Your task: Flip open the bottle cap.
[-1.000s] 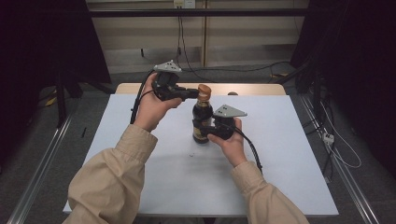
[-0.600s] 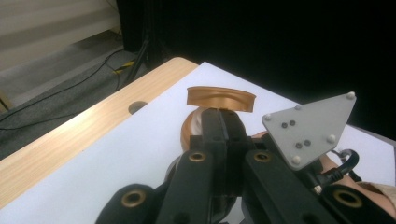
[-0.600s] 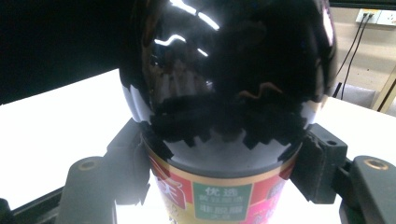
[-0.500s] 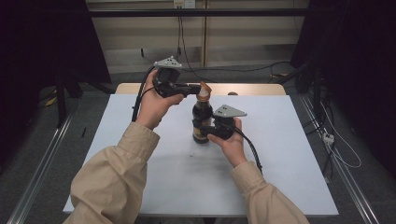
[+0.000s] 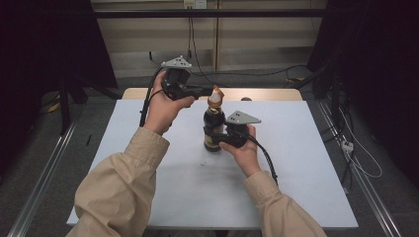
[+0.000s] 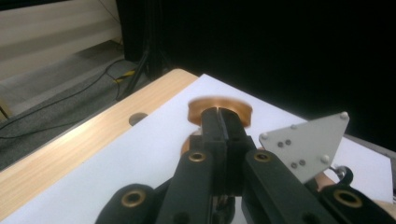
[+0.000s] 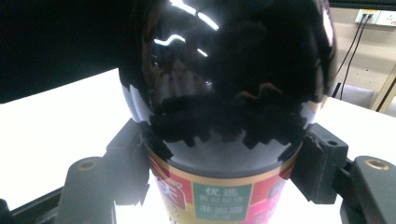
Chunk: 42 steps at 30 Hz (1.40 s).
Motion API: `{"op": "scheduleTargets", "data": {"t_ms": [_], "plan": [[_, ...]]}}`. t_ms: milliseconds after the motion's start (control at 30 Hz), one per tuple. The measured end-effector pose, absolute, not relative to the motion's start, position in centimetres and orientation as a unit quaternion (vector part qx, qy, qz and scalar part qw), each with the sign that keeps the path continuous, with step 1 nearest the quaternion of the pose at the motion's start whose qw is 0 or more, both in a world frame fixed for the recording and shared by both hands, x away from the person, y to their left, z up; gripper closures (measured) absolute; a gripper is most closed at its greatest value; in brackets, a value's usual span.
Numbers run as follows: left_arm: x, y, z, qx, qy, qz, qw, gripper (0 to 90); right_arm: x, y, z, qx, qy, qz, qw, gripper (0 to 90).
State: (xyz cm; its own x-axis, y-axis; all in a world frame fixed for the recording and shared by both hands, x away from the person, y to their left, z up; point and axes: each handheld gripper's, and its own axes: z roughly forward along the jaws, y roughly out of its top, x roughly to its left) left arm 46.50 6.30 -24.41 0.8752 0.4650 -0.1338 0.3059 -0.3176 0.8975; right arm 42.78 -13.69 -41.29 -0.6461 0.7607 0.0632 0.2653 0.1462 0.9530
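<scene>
bottle: dark glass bottle (image 5: 213, 129) stands upright near the middle of the desk (image 5: 296, 163), slightly toward the far side
right gripper: the right gripper (image 5: 217, 138) clamps the bottle's lower body from the near right, one jaw on each side
left gripper: the left gripper (image 5: 206, 92) comes in from the left at cap height, jaws pressed together, tips at the copper cap (image 6: 219, 109)
cap: sits tilted on the neck, so it looks loosened or part-way off; I cannot tell whether the tips pinch it or only touch it
done: bottle steadied, cap reached
left: by my reading, getting the cap clear of the neck and setting it down
label: red, green and gold label (image 7: 223, 201) with Chinese characters, too blurred to read; no brand legible
</scene>
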Motion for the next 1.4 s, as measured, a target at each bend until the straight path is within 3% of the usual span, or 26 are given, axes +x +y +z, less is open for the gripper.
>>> {"op": "scheduleTargets", "data": {"t_ms": [733,933,1100,1400], "plan": [[47.2,5.4,-24.6,0.808,0.253,0.089,0.524,90.0,42.7,-14.1,-41.1,0.364,0.722,0.545,0.224,31.3],[47.3,6.6,-25.1,0.813,0.263,0.088,0.512,90.0,42.8,-13.7,-41.1,0.359,0.726,0.541,0.228,31.2],[46.6,8.1,-25.8,0.826,0.257,0.082,0.495,90.0,42.8,-13.6,-41.0,0.357,0.729,0.538,0.227,31.2],[46.1,7.1,-25.9,0.836,0.233,0.064,0.492,90.0,42.8,-13.7,-41.0,0.359,0.728,0.538,0.226,31.1]]}}
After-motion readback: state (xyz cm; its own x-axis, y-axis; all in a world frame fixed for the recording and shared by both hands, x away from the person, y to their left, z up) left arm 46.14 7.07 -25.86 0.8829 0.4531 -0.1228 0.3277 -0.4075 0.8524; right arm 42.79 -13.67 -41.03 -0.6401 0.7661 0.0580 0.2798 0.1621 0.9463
